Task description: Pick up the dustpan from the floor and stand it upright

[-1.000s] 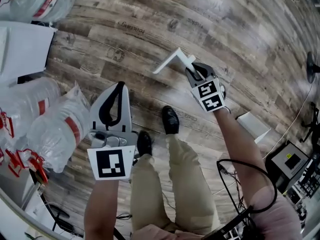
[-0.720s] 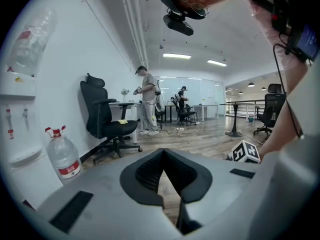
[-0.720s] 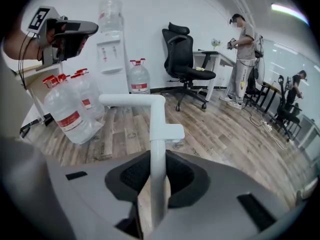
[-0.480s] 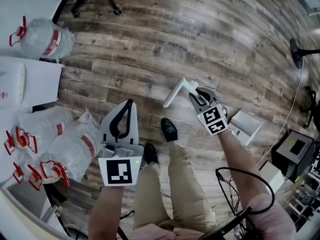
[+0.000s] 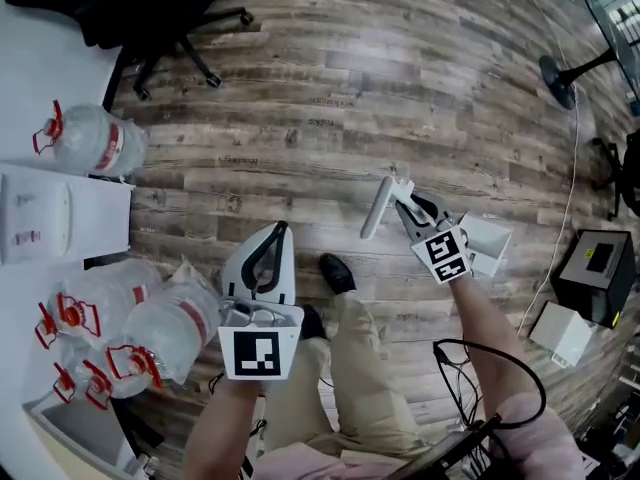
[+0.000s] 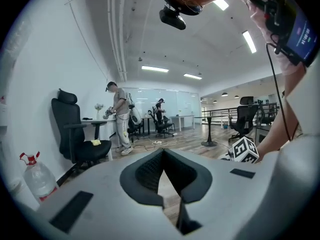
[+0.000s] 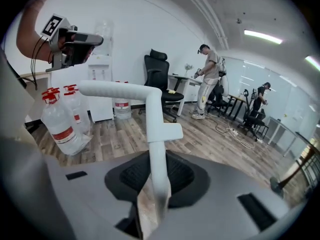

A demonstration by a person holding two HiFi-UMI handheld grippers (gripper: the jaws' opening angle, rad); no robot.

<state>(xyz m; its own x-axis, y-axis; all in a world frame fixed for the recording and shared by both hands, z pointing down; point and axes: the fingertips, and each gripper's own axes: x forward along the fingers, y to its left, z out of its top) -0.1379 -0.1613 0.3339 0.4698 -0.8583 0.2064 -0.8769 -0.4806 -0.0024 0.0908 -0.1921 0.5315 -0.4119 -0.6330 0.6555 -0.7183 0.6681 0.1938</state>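
My right gripper [image 5: 408, 204] is shut on the dustpan's white L-shaped handle [image 5: 376, 208], which hangs over the wooden floor [image 5: 330, 98] in the head view. Seen from the right gripper view, the handle [image 7: 154, 149] rises straight out of the jaws [image 7: 152, 194] and bends left at its top. A white open-sided box shape [image 5: 488, 242] lies on the floor just right of that gripper; I cannot tell whether it joins the handle. My left gripper [image 5: 277, 230] is held low at the left, shut with nothing between its pads [image 6: 145, 171].
Large water bottles [image 5: 95, 138] [image 5: 150, 333] and a white cabinet [image 5: 60, 213] line the left side. A black office chair [image 5: 160, 28] stands at the top left. My shoe [image 5: 335, 271] is between the grippers. Cables [image 5: 570, 198] and a black box [image 5: 595, 268] lie at the right.
The right gripper has lifted and swung the handle from a slant to nearly upright in the head view. The view now takes in more floor. The left gripper stays shut and empty.
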